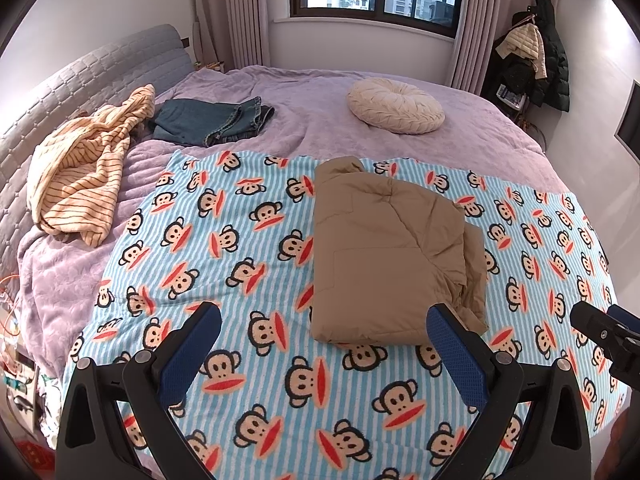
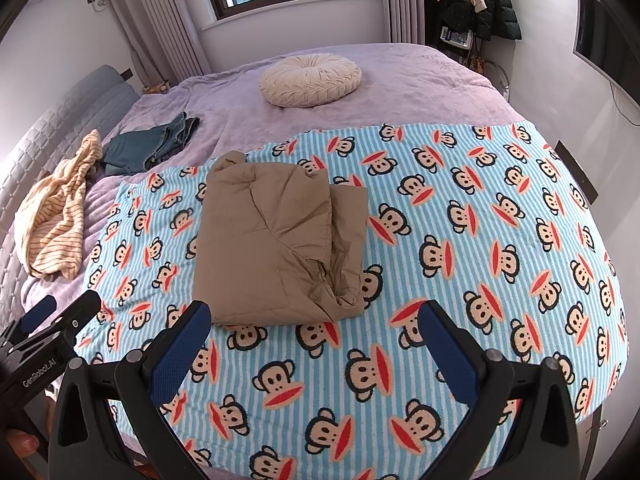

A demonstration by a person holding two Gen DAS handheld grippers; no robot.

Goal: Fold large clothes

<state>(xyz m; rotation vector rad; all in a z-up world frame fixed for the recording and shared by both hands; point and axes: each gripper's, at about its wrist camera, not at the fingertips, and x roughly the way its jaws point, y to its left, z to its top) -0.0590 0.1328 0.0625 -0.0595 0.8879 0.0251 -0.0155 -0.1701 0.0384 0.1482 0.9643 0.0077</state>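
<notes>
The folded tan jacket [image 1: 390, 252] lies lengthwise straight ahead of both wide-open grippers — left gripper [image 1: 324, 344], right gripper [image 2: 316, 340] — neither touching it.

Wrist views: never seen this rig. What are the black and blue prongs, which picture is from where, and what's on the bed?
The prongs are two-finger grippers that a person holds, one in each hand, each with a fisheye camera looking along its fingers. One picture is from the left gripper, the other from the right gripper. Both are open and hold nothing. On the bed, a folded tan jacket lies on a monkey-print blanket. Further back lie a striped top, folded jeans and a round cushion.
</notes>
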